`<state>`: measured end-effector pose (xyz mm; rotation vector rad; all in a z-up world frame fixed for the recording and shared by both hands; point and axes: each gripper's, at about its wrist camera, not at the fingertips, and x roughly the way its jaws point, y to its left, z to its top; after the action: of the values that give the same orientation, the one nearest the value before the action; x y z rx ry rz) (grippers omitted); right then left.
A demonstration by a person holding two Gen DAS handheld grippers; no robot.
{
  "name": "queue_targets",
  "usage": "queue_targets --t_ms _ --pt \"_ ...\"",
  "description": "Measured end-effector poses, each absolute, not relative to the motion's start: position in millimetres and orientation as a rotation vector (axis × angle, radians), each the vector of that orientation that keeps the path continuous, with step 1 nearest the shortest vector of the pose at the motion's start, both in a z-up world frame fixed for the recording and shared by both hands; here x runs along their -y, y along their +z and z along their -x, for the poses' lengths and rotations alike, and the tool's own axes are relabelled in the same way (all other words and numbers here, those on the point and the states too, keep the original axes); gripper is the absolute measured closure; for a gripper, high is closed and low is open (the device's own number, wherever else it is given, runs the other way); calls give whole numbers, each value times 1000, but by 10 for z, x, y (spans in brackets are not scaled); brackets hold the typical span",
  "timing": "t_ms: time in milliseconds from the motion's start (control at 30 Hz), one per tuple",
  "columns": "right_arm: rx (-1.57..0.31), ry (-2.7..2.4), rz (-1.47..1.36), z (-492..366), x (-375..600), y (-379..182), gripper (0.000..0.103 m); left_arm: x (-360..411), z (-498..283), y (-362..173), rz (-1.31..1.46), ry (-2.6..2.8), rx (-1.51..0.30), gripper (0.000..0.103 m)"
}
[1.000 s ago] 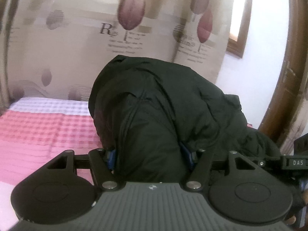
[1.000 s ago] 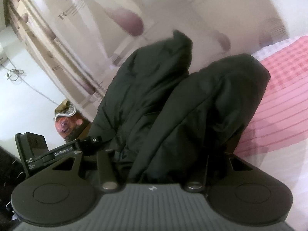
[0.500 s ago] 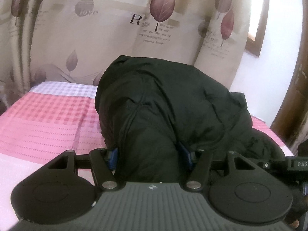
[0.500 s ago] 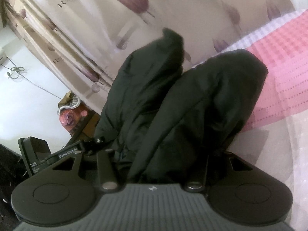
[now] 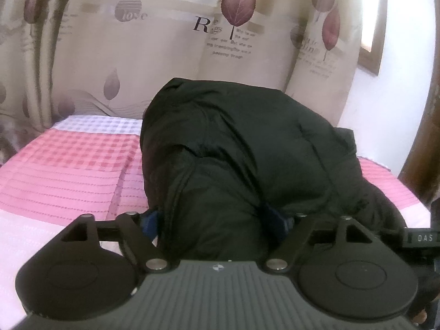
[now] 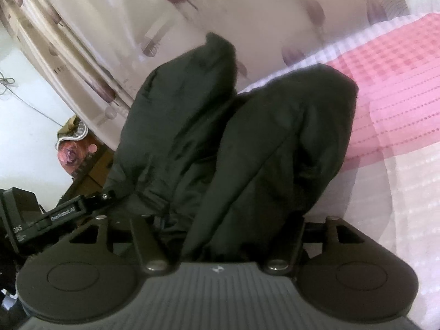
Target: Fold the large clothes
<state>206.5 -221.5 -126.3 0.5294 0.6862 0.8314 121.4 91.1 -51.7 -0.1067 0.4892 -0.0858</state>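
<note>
A large dark puffy jacket (image 5: 247, 151) is bunched up over the pink checked bed. My left gripper (image 5: 217, 220) is shut on a thick fold of it; the blue pads (image 5: 150, 220) press the cloth from both sides. In the right wrist view the jacket (image 6: 233, 143) rises in two humps. My right gripper (image 6: 228, 225) is shut on a fold of it, and its fingertips are buried in the cloth. The other gripper's body (image 6: 55, 214) shows at the left of that view.
The bed (image 5: 68, 170) has a pink and white checked cover. A beige curtain with leaf prints (image 5: 165, 41) hangs behind it. A brown door frame (image 5: 429, 137) is at the right. A cluttered wooden stand (image 6: 79, 159) sits beside the bed.
Both grippers have moved lower with the jacket held in them; more of the bed and its cover now shows in both views.
</note>
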Motion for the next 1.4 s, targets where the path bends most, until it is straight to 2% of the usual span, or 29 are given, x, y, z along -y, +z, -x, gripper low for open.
queue_targets --t_ms 33,100,167,267,433,633,767,1033,1400 --pt "-681 825 -517 -2055 2210 -1277 35 -893 -1209 -527 91 -75 -487 13" --pt "-681 810 -517 -2044 2209 -1311 28 -834 -1182 -540 42 -46 -469 6" --pt "-677 782 -503 -2019 2207 -1313 18 -778 -1141 -538 -5 -20 -444 0" --pt "-634 719 -482 -1879 2220 -1225 17 -719 -1064 -520 -63 20 -402 0" --pt "-414 565 -373 -1271 2237 -901 16 -669 -847 -425 -100 66 -345 0" --pt "-235 471 -249 -528 2192 -664 3 -565 -410 -162 -112 128 -211 0" --pt "-173 441 -140 -228 2105 -530 1 -439 -119 15 -122 161 -145 0" --pt "-167 404 -143 46 2050 -467 0 -335 223 215 -127 189 -90 0" --pt "-209 377 -141 133 2060 -554 0 -322 360 151 -52 61 -145 0"
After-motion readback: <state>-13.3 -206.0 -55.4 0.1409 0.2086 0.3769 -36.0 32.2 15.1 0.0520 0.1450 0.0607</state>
